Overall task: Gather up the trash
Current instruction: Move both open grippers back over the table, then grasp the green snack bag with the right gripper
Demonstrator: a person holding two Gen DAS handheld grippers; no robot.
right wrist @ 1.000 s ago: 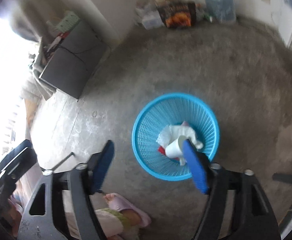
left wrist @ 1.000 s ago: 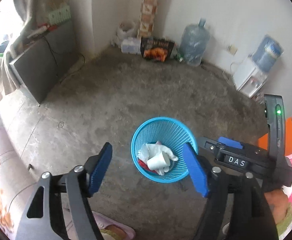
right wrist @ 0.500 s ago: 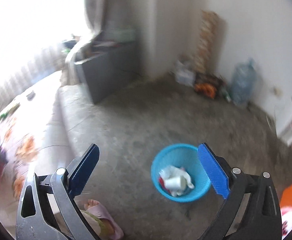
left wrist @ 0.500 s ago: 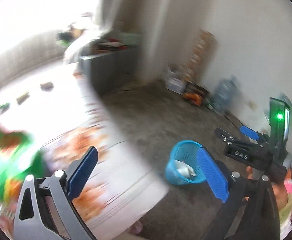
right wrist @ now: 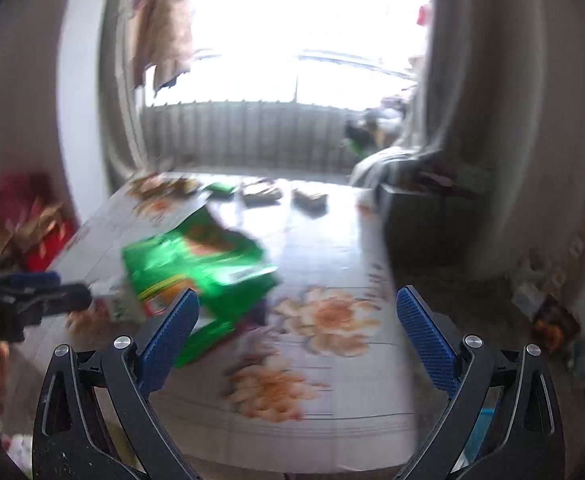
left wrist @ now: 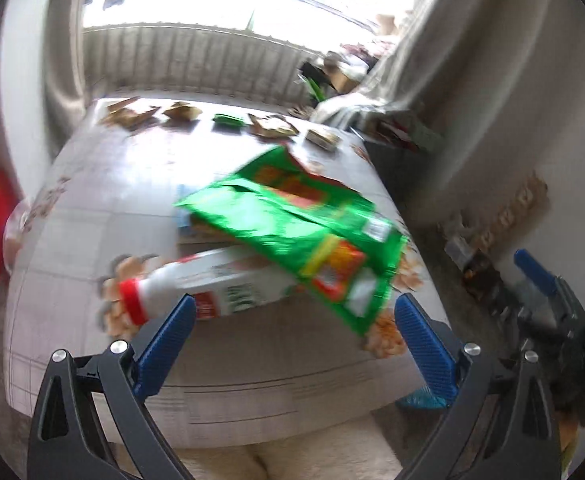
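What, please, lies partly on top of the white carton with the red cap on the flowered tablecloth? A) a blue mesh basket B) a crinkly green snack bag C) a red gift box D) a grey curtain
B: the crinkly green snack bag overlaps the far end of the white carton with the red cap.

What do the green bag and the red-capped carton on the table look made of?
Green bag: glossy plastic or foil film, judging by bright glints and creased, crumpled folds. Carton: likely coated paperboard, from its flat printed sides and boxy edges; its red cap looks like plastic. Motion blur leaves both uncertain.
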